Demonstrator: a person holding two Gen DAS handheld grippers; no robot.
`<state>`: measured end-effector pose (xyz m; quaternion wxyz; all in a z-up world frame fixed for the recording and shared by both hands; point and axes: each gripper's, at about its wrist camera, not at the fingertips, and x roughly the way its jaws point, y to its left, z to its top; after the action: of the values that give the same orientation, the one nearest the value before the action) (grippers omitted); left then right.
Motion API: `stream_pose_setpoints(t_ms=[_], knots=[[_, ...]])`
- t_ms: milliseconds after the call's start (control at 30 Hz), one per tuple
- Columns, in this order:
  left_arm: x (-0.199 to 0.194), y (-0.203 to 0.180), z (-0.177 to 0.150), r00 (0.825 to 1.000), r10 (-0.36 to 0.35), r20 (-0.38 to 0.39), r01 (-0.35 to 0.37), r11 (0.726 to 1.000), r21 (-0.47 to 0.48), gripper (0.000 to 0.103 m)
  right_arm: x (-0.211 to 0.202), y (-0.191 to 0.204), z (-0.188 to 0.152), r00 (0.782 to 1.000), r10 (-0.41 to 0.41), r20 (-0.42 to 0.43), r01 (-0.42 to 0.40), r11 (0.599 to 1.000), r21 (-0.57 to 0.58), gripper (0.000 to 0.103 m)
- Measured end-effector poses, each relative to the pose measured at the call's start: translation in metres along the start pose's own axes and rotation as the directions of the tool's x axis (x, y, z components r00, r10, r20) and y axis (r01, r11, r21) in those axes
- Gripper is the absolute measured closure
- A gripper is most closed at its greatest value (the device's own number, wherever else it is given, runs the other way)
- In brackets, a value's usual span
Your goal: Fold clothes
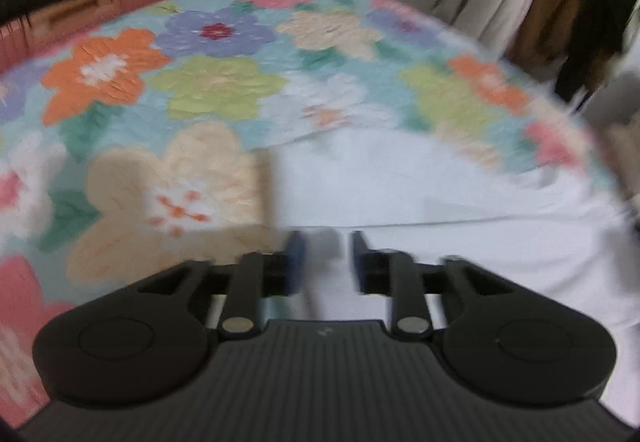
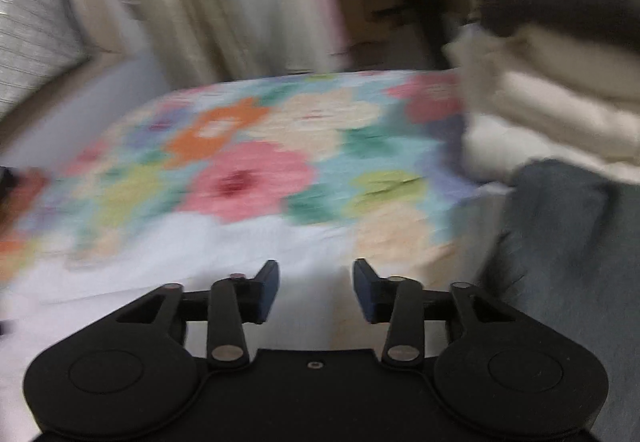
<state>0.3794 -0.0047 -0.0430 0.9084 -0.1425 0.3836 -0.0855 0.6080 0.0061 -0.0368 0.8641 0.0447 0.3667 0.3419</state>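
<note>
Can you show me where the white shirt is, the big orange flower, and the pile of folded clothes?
white shirt [image 1: 400, 181]: left wrist view, flat middle.
orange flower [image 1: 102, 71]: left wrist view, pale centre.
pile of folded clothes [image 2: 552, 97]: right wrist view, cream layers.

smeared by motion: floral bedspread [image 2: 256, 169] mid-frame; stacked folded clothes [image 2: 560, 89] cut off at right edge; white garment [image 1: 440, 209] blurred, lower right.

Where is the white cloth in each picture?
Left wrist view: the plain white cloth fills the lower right, under the left claw.
Right wrist view: the same cloth lies lower left, under the right claw.
Shared landmark: the flowered bedspread.
</note>
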Motion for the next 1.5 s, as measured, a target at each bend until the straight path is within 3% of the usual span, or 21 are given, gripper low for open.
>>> stream_pose_setpoints(t_ms=[67, 100, 167, 233, 267, 333, 367, 433, 500, 633, 733, 833, 900, 1000, 1133, 1300, 1500], knots=[[-0.018, -0.009, -0.01, 0.997, -0.057, 0.06, 0.058, 0.998, -0.015, 0.032, -0.014, 0.012, -0.005, 0.998, 0.065, 0.011, -0.064, 0.997, -0.05, 0.045], [-0.018, -0.015, -0.015, 0.998, -0.05, 0.047, 0.049, 0.999, 0.011, 0.032, -0.018, 0.019, -0.008, 0.997, 0.083, 0.004, -0.083, 0.994, -0.076, 0.045], [-0.014, -0.029, -0.025, 1.0, -0.019, 0.006, 0.018, 0.997, 0.074, 0.032, -0.019, 0.035, -0.015, 0.992, 0.119, -0.031, -0.122, 0.984, -0.129, 0.045], [-0.006, -0.037, -0.036, 0.997, 0.063, -0.049, -0.056, 0.989, 0.138, 0.034, -0.014, 0.05, -0.025, 0.991, 0.113, -0.077, -0.125, 0.975, -0.184, 0.045], [-0.003, -0.04, -0.041, 0.993, 0.101, -0.065, -0.089, 0.982, 0.165, 0.036, -0.011, 0.056, -0.031, 0.99, 0.095, -0.105, -0.116, 0.971, -0.211, 0.045], [0.003, -0.044, -0.053, 0.973, 0.199, -0.114, -0.165, 0.953, 0.255, 0.062, -0.004, 0.065, -0.045, 0.987, 0.051, -0.152, -0.09, 0.961, -0.262, 0.045], [0.006, -0.046, -0.059, 0.955, 0.269, -0.127, -0.217, 0.923, 0.318, 0.072, 0.0, 0.067, -0.052, 0.985, 0.022, -0.169, -0.07, 0.956, -0.285, 0.044], [0.001, -0.045, -0.063, 0.949, 0.29, -0.121, -0.235, 0.91, 0.342, 0.072, 0.006, 0.069, -0.068, 0.982, -0.019, -0.189, -0.046, 0.943, -0.33, 0.044], [-0.006, -0.041, -0.06, 0.949, 0.29, -0.125, -0.242, 0.922, 0.303, 0.071, -0.005, 0.067, -0.079, 0.987, -0.025, -0.159, -0.032, 0.938, -0.346, 0.043], [-0.028, -0.039, -0.058, 0.956, 0.265, -0.123, -0.229, 0.941, 0.25, 0.065, -0.031, 0.064, -0.085, 0.988, -0.03, -0.15, -0.016, 0.955, -0.296, 0.039], [-0.054, -0.045, -0.068, 0.963, 0.225, -0.15, -0.183, 0.951, 0.25, 0.047, -0.056, 0.067, -0.088, 0.99, -0.009, -0.144, -0.029, 0.964, -0.264, 0.039], [-0.077, -0.055, -0.091, 0.938, 0.296, -0.18, -0.228, 0.919, 0.321, 0.044, -0.086, 0.067, -0.097, 0.986, 0.059, -0.154, -0.083, 0.984, -0.156, 0.036], [-0.095, -0.06, -0.11, 0.941, 0.29, -0.178, -0.214, 0.91, 0.354, 0.04, -0.104, 0.068, -0.108, 0.981, 0.117, -0.157, -0.129, 0.989, -0.07, 0.035], [-0.115, -0.052, -0.131, 0.942, 0.229, -0.244, -0.153, 0.944, 0.294, 0.038, -0.125, 0.07, -0.129, 0.966, 0.194, -0.172, -0.19, 0.981, 0.038, 0.032], [-0.132, -0.04, -0.155, 0.928, 0.193, -0.319, -0.125, 0.967, 0.223, 0.038, -0.144, 0.072, -0.156, 0.953, 0.232, -0.192, -0.212, 0.97, 0.121, 0.03], [-0.15, -0.029, -0.185, 0.905, 0.165, -0.391, -0.102, 0.979, 0.177, 0.038, -0.165, 0.071, -0.187, 0.915, 0.316, -0.249, -0.253, 0.933, 0.255, 0.029], [-0.172, -0.016, -0.221, 0.872, 0.127, -0.473, -0.079, 0.99, 0.118, 0.037, -0.191, 0.077, -0.217, 0.919, 0.319, -0.232, -0.249, 0.925, 0.287, 0.029]])
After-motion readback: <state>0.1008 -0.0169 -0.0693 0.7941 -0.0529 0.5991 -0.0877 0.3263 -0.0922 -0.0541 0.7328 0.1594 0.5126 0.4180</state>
